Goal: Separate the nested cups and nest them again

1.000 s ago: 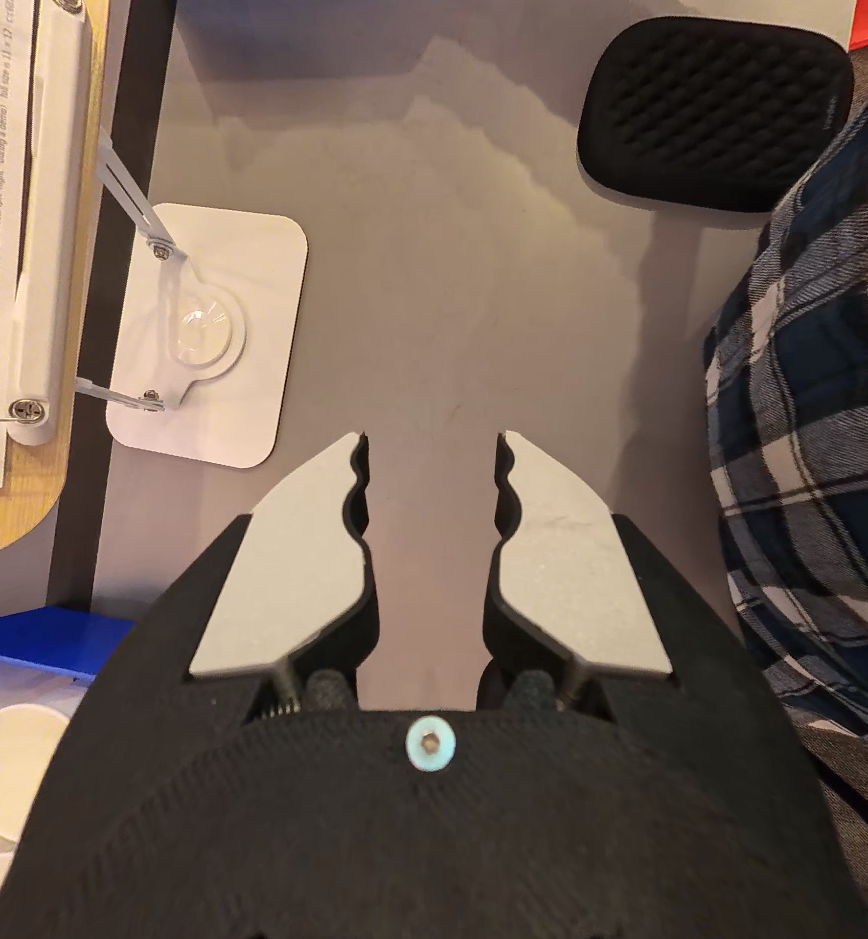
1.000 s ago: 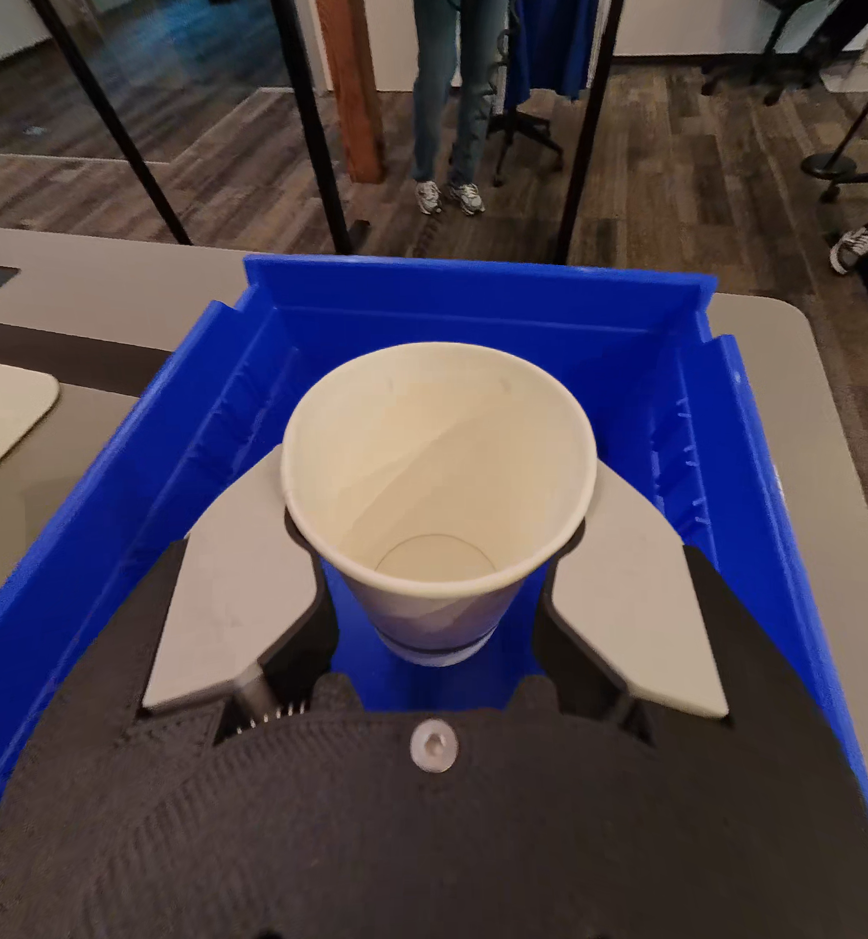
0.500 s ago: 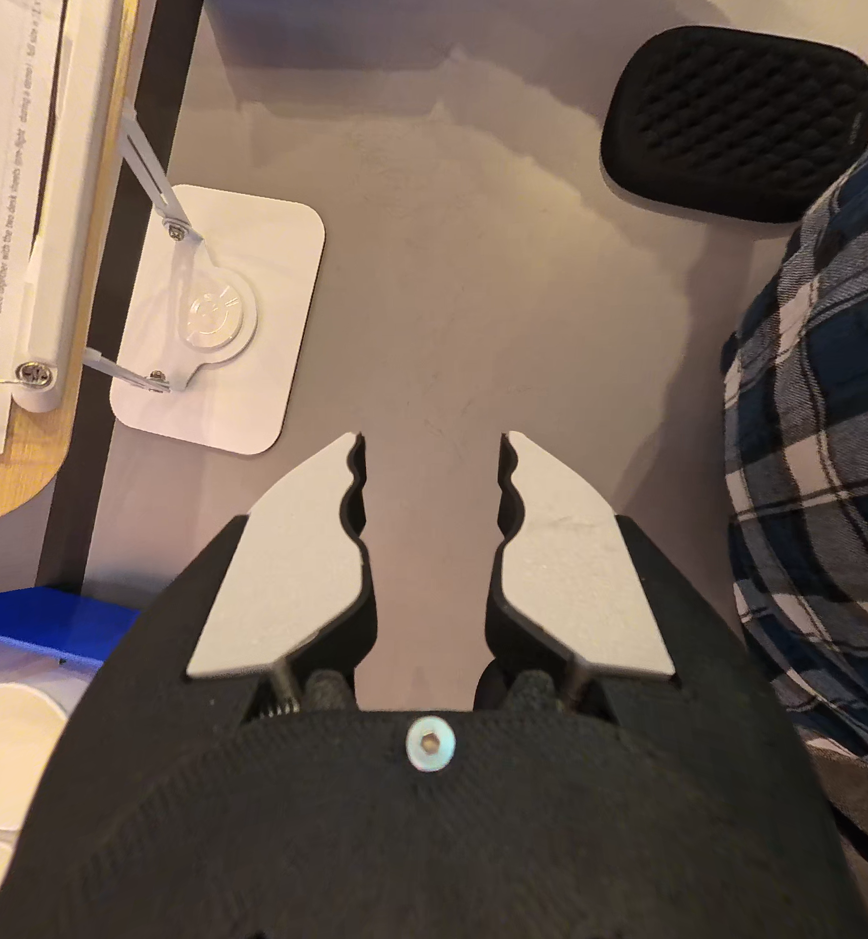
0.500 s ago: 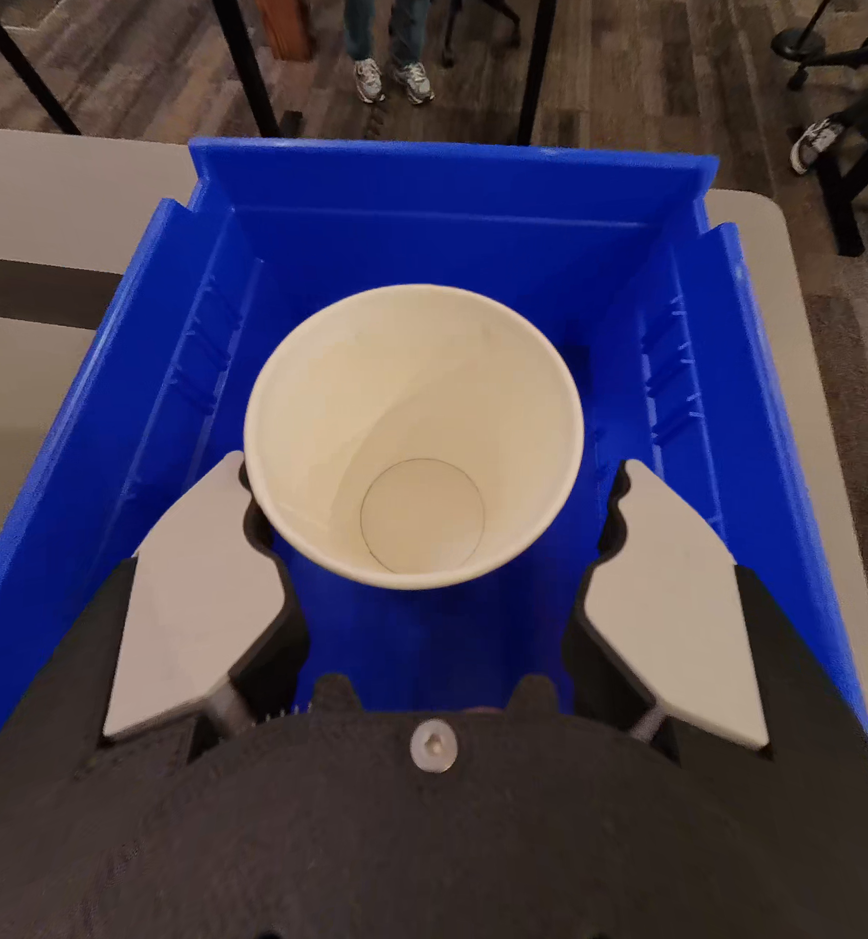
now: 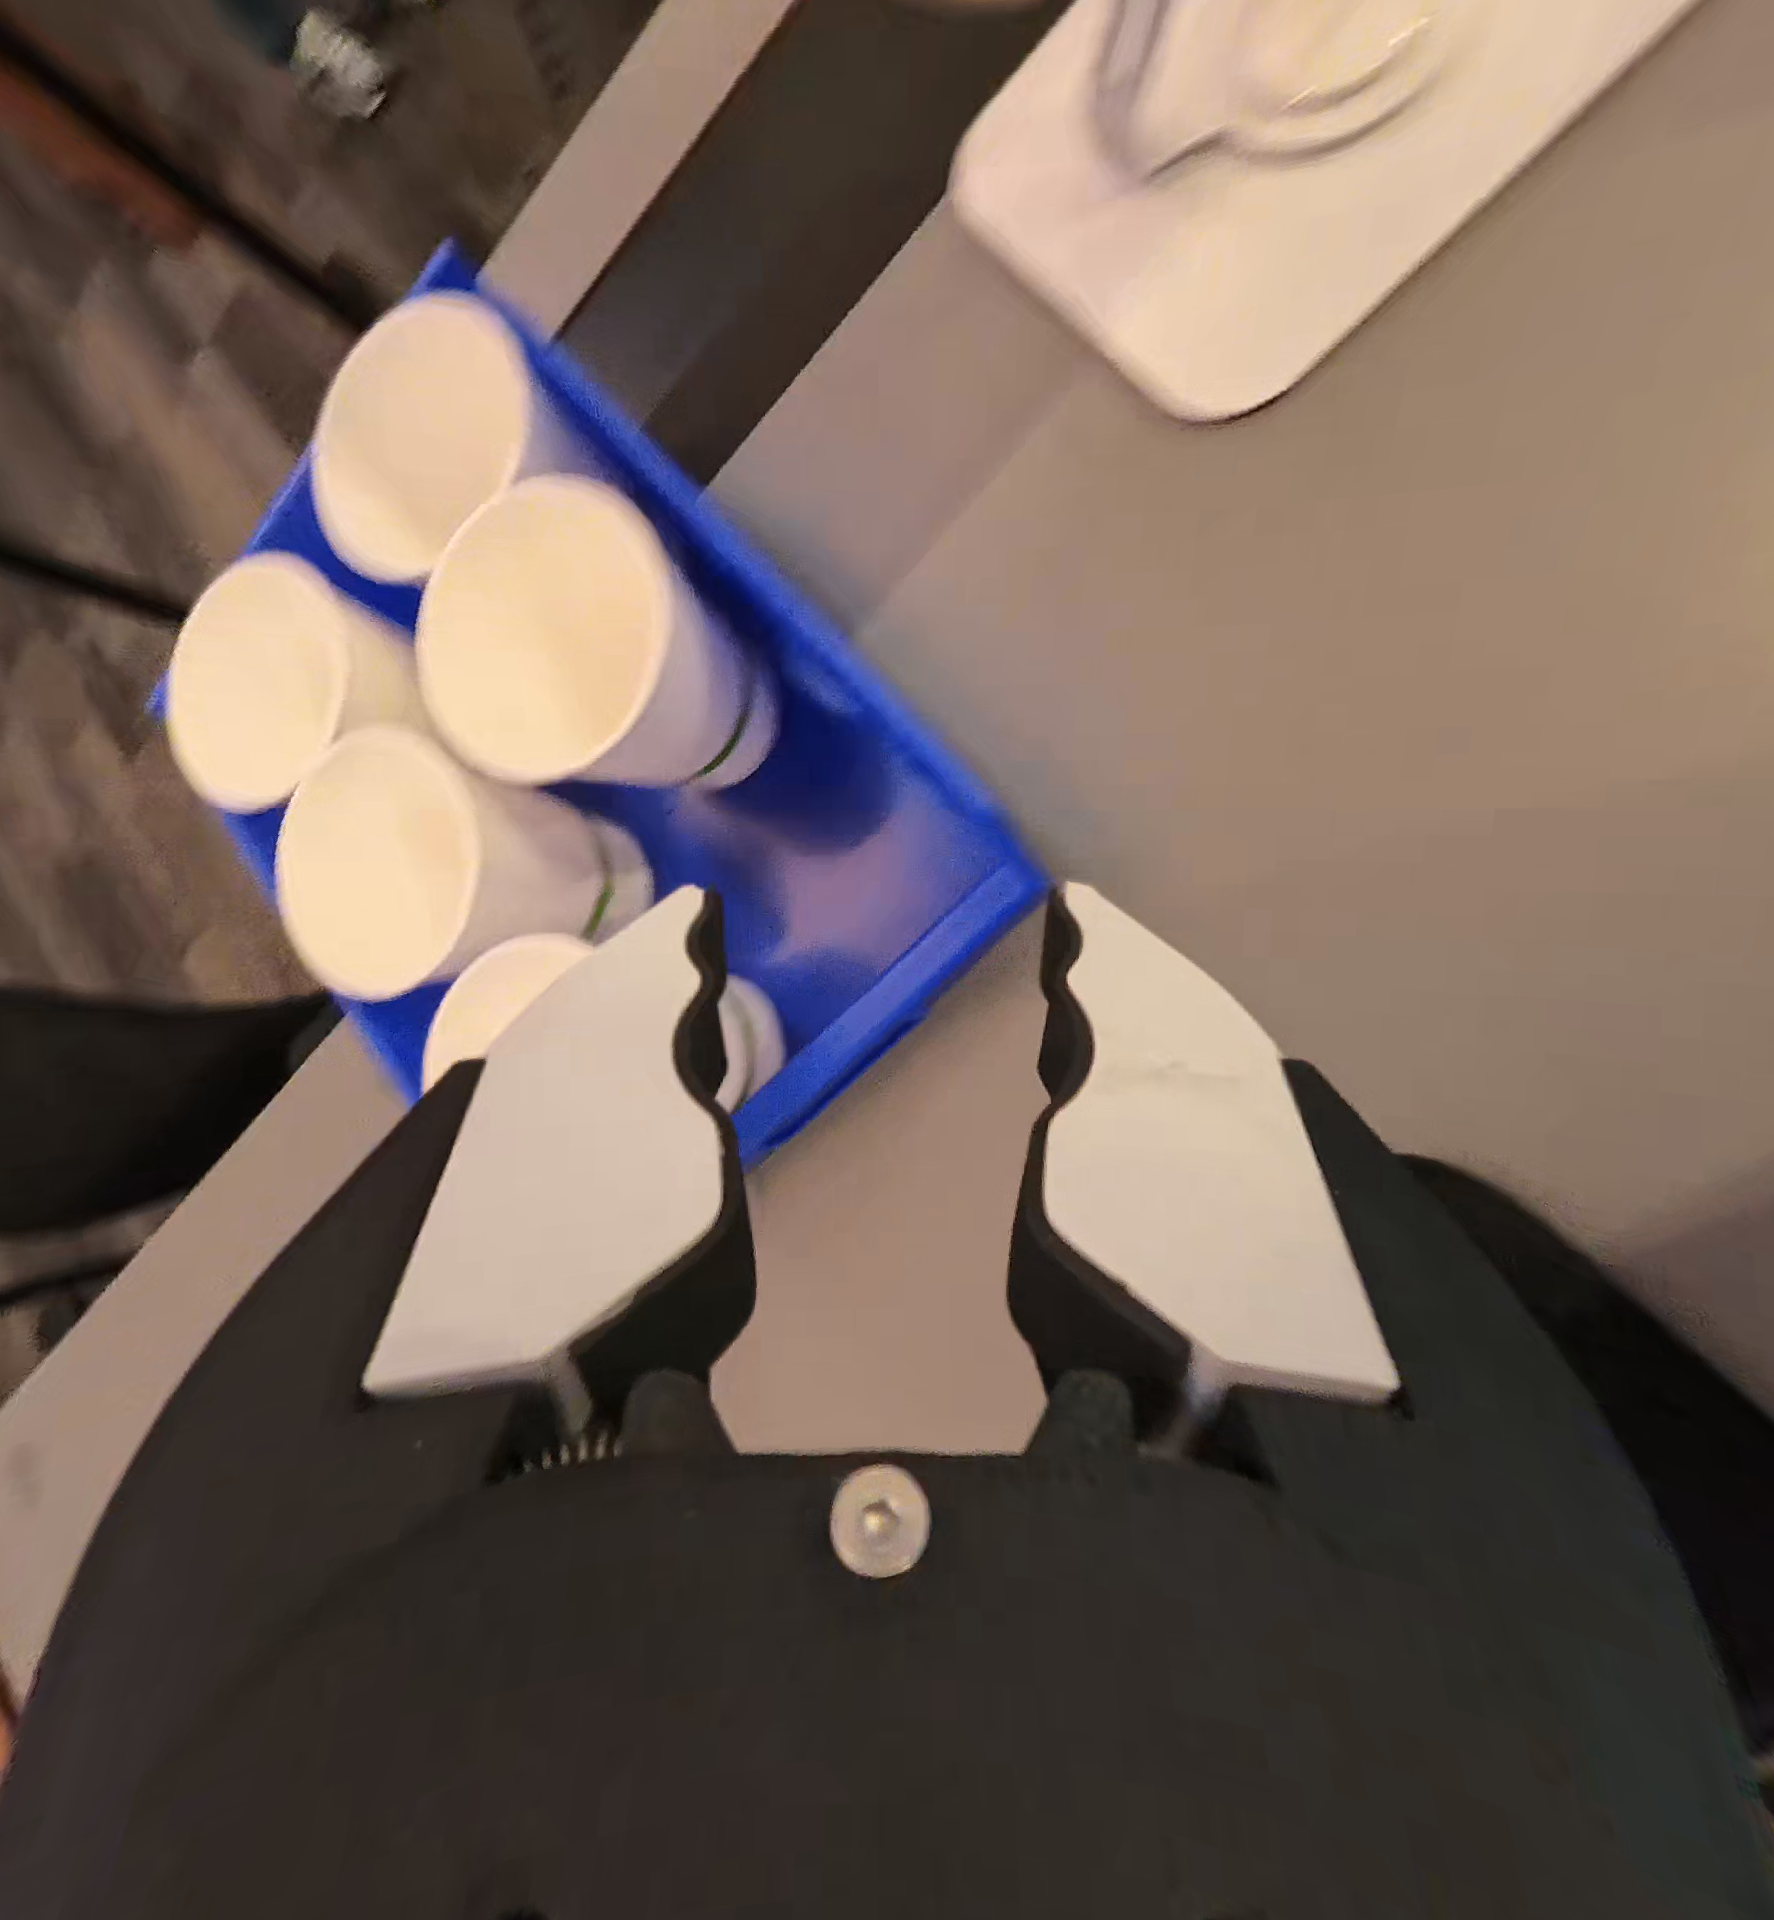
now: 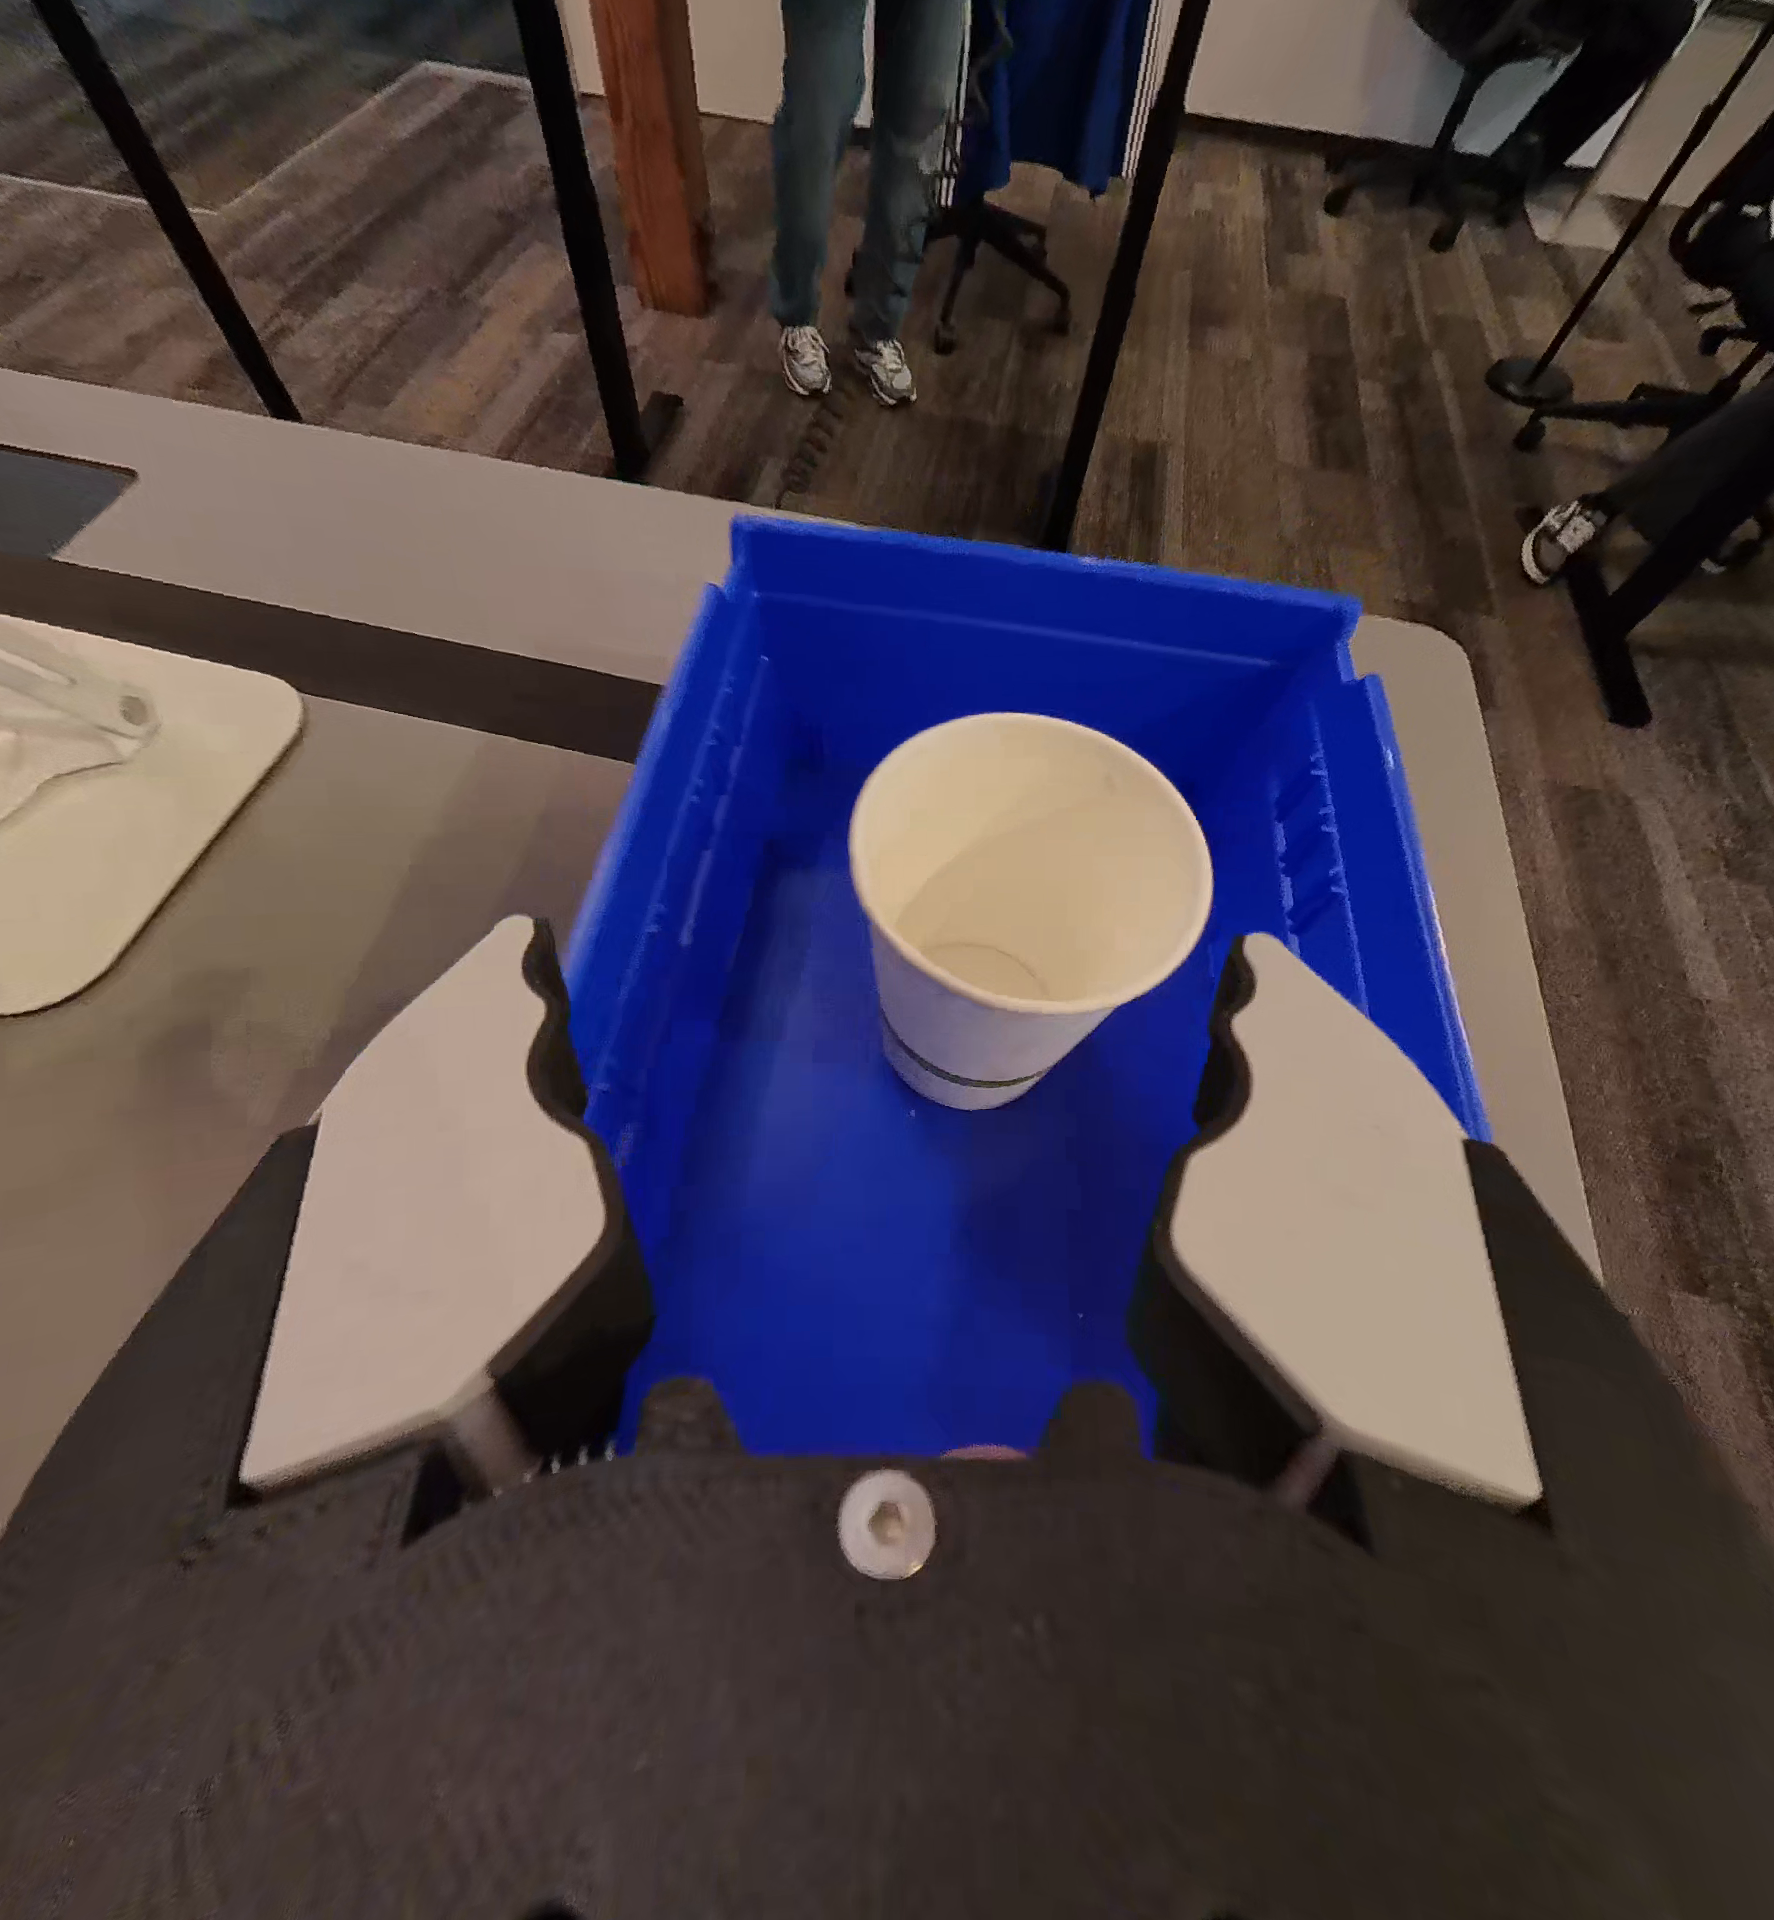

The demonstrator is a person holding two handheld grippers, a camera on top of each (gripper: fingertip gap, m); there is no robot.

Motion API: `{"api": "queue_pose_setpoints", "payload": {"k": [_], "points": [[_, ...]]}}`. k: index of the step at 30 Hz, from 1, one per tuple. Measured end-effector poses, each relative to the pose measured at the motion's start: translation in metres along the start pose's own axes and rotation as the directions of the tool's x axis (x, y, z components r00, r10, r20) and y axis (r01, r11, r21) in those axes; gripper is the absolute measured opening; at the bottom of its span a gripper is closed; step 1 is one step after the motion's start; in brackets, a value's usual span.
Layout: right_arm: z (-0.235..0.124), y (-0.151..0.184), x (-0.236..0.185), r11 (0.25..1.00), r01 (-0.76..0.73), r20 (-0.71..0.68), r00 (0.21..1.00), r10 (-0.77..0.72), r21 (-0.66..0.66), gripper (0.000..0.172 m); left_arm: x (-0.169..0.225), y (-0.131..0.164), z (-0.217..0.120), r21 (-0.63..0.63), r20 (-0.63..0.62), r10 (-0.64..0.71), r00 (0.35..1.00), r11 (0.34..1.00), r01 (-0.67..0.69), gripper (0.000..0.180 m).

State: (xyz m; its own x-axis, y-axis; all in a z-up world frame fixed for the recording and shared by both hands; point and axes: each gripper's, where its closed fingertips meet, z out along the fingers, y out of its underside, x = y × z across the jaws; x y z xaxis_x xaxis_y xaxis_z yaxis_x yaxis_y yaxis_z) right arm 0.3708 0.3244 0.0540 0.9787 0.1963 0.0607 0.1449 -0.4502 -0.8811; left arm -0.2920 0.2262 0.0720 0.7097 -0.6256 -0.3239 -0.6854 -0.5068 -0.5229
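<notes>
In the left wrist view, blurred by motion, a wood-patterned floor [image 5: 83,436] fills the left edge; next to it a blue bin [image 5: 862,821] sits on the grey table [image 5: 1382,831], holding five white paper cups [image 5: 540,623] packed close together, one partly hidden behind the left finger; the left gripper [image 5: 878,966] hangs above the bin's near corner with its jaws apart and nothing between them; further right, a white pad [image 5: 1247,229] lies on the table near the top edge. In the right wrist view, the same kind of white pad [image 6: 83,810] lies at the far left on the table [image 6: 343,935]; to its right stands a second blue bin [image 6: 966,644]; inside it a single white paper cup [image 6: 1028,894] stands upright, toward the right wall; the right gripper [image 6: 888,987] is spread wide above the bin, its pads well clear of the cup and gripping nothing; beyond the table, a person's legs [image 6: 841,208] stand on the floor, with chairs [image 6: 1745,260] at the far right.
</notes>
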Motion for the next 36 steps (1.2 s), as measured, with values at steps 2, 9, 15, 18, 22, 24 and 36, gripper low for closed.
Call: {"api": "queue_pose_setpoints", "payload": {"k": [2, 9, 15, 18, 22, 24, 36], "points": [[-0.008, -0.009, -0.012, 1.000, 0.018, 0.017, 1.000, -0.018, 0.024, 0.114, -0.025, 0.024, 0.012, -0.052, 0.060, -0.027, 0.998, 0.998, 0.030, 0.055], [-0.019, -0.020, -0.046, 0.996, 0.078, 0.060, 0.995, -0.081, 0.040, 0.113, -0.065, 0.082, 0.056, -0.194, 0.122, -0.071, 0.990, 0.976, 0.094, 0.035], [-0.027, -0.020, -0.057, 0.994, 0.102, 0.074, 0.992, -0.105, 0.044, 0.112, -0.065, 0.094, 0.074, -0.241, 0.100, -0.054, 0.994, 0.968, 0.077, 0.012], [-0.030, -0.023, -0.059, 0.992, 0.119, 0.072, 0.990, -0.122, 0.049, 0.111, -0.063, 0.093, 0.077, -0.233, 0.082, -0.056, 0.995, 0.970, 0.074, 0.002], [-0.037, -0.040, -0.068, 0.982, 0.159, 0.071, 0.984, -0.166, 0.103, 0.110, -0.060, 0.089, 0.070, -0.217, 0.082, -0.015, 0.996, 0.976, 0.032, 0.002], [-0.044, -0.055, -0.079, 0.967, 0.203, 0.075, 0.973, -0.217, 0.156, 0.107, -0.055, 0.085, 0.059, -0.206, 0.058, -0.010, 0.998, 0.978, 0.021, 0.002], [-0.092, -0.099, -0.311, 0.911, 0.180, 0.659, 0.639, -0.396, 0.372, 0.112, 0.067, -0.029, -0.052, 0.016, -0.270, 0.313, 0.910, 0.947, -0.321, 0.002]]}}
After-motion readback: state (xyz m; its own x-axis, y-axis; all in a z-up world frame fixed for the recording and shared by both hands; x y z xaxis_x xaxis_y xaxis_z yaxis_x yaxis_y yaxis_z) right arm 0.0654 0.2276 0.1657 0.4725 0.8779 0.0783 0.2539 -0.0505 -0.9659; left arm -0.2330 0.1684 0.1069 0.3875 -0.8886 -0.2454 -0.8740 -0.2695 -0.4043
